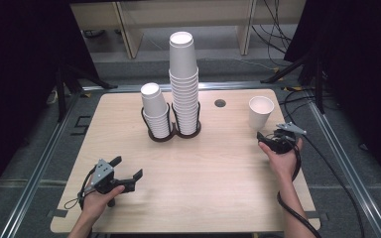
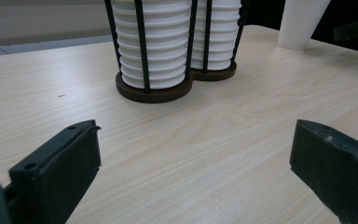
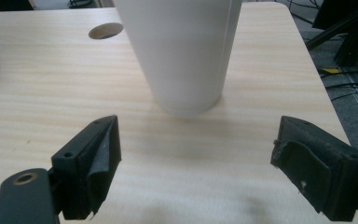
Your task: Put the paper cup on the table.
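Pale wood-grain tabletop (image 1: pixel 203 168) carries a black wire two-ring cup holder (image 1: pixel 171 130) loaded with two stacks of white paper cups (image 1: pixel 183 79), and a lone white paper cup (image 1: pixel 260 112) stands upright near the far right corner. That cup sits straight ahead of the right gripper (image 1: pixel 273 140), just beyond its spread, empty jaws, its long axis vertical. Much farther off, the left gripper (image 1: pixel 127 174) rests near the front edge, jaws likewise parted and empty, aimed toward the holder.

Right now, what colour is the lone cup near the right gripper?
Plain white. The lone cup shows best in the right gripper view.
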The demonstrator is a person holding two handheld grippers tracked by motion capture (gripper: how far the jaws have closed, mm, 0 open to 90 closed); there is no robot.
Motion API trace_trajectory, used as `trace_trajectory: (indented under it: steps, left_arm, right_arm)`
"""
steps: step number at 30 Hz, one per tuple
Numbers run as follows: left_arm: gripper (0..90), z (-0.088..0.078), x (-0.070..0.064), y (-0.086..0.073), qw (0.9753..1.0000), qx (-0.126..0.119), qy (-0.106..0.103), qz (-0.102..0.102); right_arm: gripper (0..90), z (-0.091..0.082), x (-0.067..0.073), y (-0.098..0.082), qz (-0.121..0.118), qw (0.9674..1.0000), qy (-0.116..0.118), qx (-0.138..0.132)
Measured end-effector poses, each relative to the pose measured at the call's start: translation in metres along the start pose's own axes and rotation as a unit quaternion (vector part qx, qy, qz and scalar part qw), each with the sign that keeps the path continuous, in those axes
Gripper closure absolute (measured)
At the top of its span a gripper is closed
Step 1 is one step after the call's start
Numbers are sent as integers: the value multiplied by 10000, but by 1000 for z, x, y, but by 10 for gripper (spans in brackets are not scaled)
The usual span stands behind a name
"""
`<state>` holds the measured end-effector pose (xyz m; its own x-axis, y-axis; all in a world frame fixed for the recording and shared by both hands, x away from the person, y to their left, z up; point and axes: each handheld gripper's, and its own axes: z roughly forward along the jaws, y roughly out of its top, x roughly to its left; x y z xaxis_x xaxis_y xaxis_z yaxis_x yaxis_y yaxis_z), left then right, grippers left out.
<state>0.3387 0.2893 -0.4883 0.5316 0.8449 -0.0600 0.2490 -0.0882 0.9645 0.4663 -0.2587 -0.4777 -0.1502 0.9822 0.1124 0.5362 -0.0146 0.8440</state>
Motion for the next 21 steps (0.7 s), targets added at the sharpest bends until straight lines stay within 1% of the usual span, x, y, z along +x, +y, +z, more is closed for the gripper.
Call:
trace_trajectory:
  steps: [1, 2, 3, 4, 5, 6, 7, 8, 9, 10, 11, 12, 13, 14, 15, 16, 17, 18, 20, 21]
  left_arm:
    - [15, 1, 1, 0, 10000, -33, -18, 28]
    - [15, 1, 1, 0, 10000, -30, -16, 27]
    - [15, 1, 1, -1, 10000, -30, -13, 22]
    - [15, 1, 1, -1, 10000, -31, -7, 17]
    - [15, 1, 1, -1, 10000, -39, -15, 15]
    - [15, 1, 1, -1, 10000, -29, -12, 2]
    - [15, 0, 1, -1, 10000, 0, 10, -15]
    - [15, -1, 0, -1, 10000, 70, 41, -13]
    - [15, -1, 0, 0, 10000, 78, 53, -12]
    - [15, -1, 0, -1, 9999, 83, 58, -8]
    - [15, 0, 1, -1, 10000, 40, 43, -12]
    - [15, -1, 1, -1, 9999, 103, 64, 1]
    - [15, 0, 1, -2, 10000, -4, 55, -6]
    - [15, 1, 1, -2, 10000, -40, 18, 11]
    - [15, 0, 1, -2, 10000, -32, 24, -6]
    - [15, -1, 1, -1, 10000, 24, 41, -10]
    - [15, -1, 1, -1, 9999, 86, 70, -11]
    - [16, -1, 1, -2, 10000, 60, 59, -4]
    - [15, -1, 1, -2, 10000, 78, 61, 6]
    - [15, -1, 1, -2, 9999, 83, 74, 4]
  right_arm:
    - [152, -4, 0, -1, -23, 9999, 96, 37]
    - [152, -4, 0, -3, -121, 9998, 110, -94]
    - [152, -8, 3, -5, -62, 9999, 75, -69]
    - [152, -11, 3, -6, -147, 9998, 129, -63]
    - [152, -12, 4, -7, -249, 9996, 122, -81]
    - [152, -17, 10, -9, -15, 9998, 181, 6]
    - [152, -18, 9, -10, -306, 9993, 128, -159]
    - [152, -21, 11, -11, -348, 9992, 136, -146]
    - [152, -24, 16, -14, -228, 9995, 158, -123]
    - [152, -27, 20, -15, -168, 9997, 137, -129]
    - [152, -30, 22, -16, -204, 9995, 183, -181]
    - [151, -32, 22, -16, -386, 9986, 233, -287]
    - [151, -37, 25, -17, -287, 9990, 258, -239]
    - [151, -39, 27, -18, -334, 9986, 297, -291]
    - [152, -42, 30, -20, -303, 9988, 252, -293]
    - [152, -45, 31, -21, -412, 9982, 306, -306]
    - [152, -48, 34, -22, -349, 9983, 344, -300]
    - [152, -51, 34, -23, -529, 9977, 308, -307]
    - [151, -57, 39, -27, -392, 9980, 390, -301]
    - [152, -59, 39, -27, -561, 9972, 363, -324]
